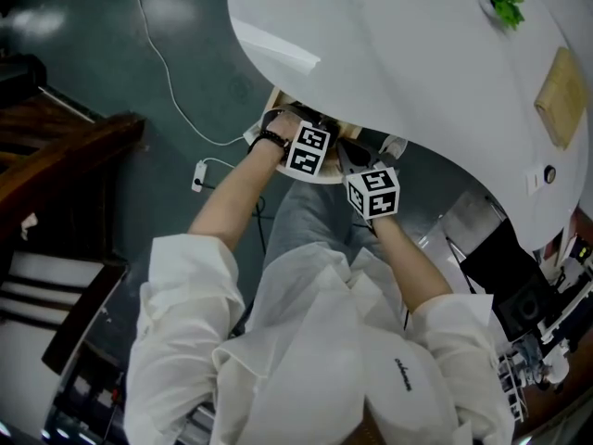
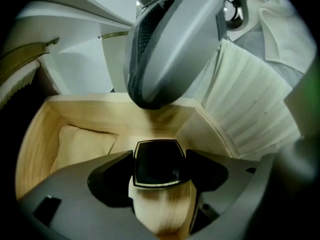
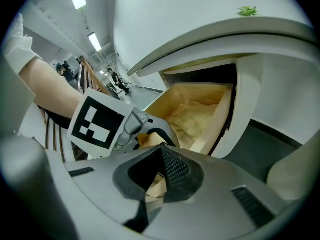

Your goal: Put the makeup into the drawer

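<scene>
Presently clamped between the left gripper (image 2: 160, 170) jaws, cap forward: makeup bottle (image 2: 163, 209), poised at the open drawer (image 2: 35, 144) for lowering in. Right gripper (image 3: 159, 173) jaws pressed together, empty, held aside, likely for clearance

We log: right gripper (image 3: 161, 151) fingers (image 3: 173, 170) together, nothing between; left gripper (image 3: 149, 137) ahead, near open drawer (image 3: 223, 113), cloth (image 3: 192, 116) inside, under white surface (image 3: 200, 24).
</scene>
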Tool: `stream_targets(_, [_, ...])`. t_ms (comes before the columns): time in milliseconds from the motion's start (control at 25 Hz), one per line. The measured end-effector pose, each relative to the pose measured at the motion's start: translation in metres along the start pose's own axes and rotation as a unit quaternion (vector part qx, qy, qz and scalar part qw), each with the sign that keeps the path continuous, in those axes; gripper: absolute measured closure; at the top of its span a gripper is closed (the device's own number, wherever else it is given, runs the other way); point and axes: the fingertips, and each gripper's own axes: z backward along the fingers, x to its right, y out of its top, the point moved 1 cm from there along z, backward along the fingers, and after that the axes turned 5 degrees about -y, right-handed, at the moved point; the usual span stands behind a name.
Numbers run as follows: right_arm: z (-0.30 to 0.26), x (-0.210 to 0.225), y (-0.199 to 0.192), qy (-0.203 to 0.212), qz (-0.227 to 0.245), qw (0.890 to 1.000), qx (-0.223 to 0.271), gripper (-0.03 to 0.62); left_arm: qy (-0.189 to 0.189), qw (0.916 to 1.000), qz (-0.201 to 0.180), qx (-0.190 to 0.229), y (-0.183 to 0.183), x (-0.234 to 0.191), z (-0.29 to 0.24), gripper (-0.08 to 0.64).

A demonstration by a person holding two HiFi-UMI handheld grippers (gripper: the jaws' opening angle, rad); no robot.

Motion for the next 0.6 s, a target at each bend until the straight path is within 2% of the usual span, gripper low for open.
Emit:
stream_targets(440, [0.008,0.005,-0.008,-0.007,0.0,1.0,0.005,0.575,0.011,0.9999,-0.009,-0.003,-0.005,-0.001,-0.013,0.218])
stream_targets(600, [0.016,0.003,-0.005,-0.006,0.002,1.0,0.012,0.575,0.028,0.9995,-0.016,0.007,0.003,-0.003,-0.002,0.218])
